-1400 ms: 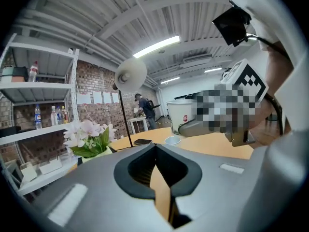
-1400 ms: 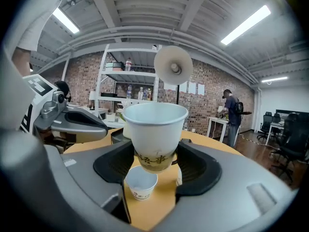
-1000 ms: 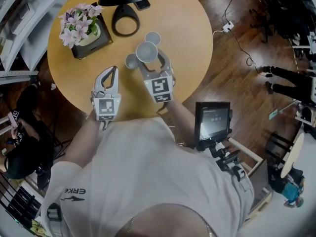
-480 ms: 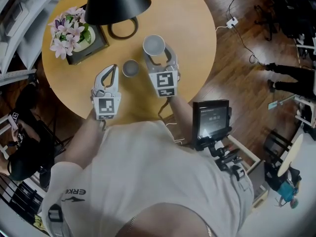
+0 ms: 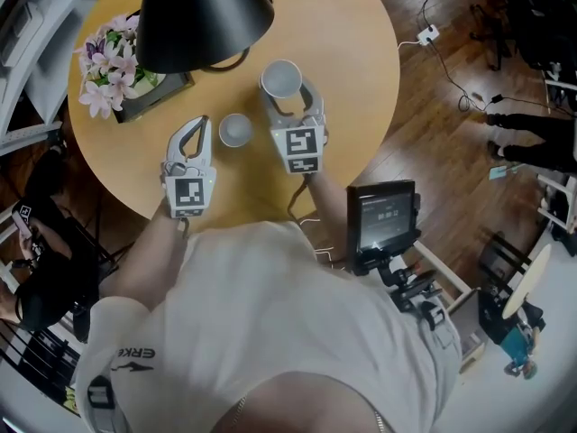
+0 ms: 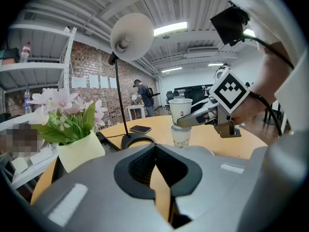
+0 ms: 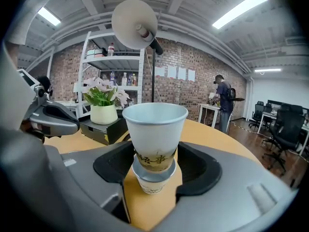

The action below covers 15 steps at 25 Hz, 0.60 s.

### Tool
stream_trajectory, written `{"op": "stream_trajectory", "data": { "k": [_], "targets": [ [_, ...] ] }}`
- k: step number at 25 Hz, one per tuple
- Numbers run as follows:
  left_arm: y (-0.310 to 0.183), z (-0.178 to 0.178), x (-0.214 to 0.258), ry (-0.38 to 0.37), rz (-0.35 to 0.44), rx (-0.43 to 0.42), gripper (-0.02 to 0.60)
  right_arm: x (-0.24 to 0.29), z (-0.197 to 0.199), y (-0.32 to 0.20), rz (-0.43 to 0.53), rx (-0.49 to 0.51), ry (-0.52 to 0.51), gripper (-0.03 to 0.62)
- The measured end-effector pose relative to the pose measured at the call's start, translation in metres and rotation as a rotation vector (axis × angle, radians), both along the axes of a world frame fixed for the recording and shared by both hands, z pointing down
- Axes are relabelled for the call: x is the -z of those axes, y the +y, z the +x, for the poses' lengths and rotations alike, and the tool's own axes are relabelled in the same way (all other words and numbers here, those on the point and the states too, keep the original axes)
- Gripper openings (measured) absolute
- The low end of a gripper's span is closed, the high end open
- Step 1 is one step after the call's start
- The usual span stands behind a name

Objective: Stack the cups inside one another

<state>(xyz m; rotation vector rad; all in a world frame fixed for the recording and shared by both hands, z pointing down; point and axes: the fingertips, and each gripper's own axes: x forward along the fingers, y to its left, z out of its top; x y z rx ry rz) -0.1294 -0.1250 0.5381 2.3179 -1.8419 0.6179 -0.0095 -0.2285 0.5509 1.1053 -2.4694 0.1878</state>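
My right gripper (image 5: 287,93) is shut on a white paper cup (image 5: 281,78), its fingers on either side of the cup's lower half. In the right gripper view this cup (image 7: 154,129) hangs upright with its base just at the rim of a second cup (image 7: 152,181) standing on the round wooden table (image 5: 352,52). The left gripper view shows the held cup (image 6: 180,109) directly over that lower cup (image 6: 180,137). A third cup (image 5: 236,130) stands alone between the two grippers. My left gripper (image 5: 202,122) is shut and empty, left of that lone cup.
A black lamp shade (image 5: 203,16) hangs over the table's far left. A pot of pink flowers (image 5: 108,66) on a dark box stands beside it. The lamp base (image 6: 137,140) and a phone (image 6: 141,128) lie further back. A screen on a stand (image 5: 383,219) is off the table's near right.
My right gripper has carried its cup away from me and down onto the far cup, which it now hides in the head view. My left gripper has sunk a little, still shut.
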Motion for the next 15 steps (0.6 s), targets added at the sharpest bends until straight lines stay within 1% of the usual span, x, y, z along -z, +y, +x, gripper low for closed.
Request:
{"op": "stream_trajectory", "data": {
  "k": [15],
  "targets": [
    [0.000,0.000,-0.008,-0.007,-0.020,-0.013,0.002,-0.020,0.000,0.001,-0.066,-0.003,-0.028,0.301]
  ]
}}
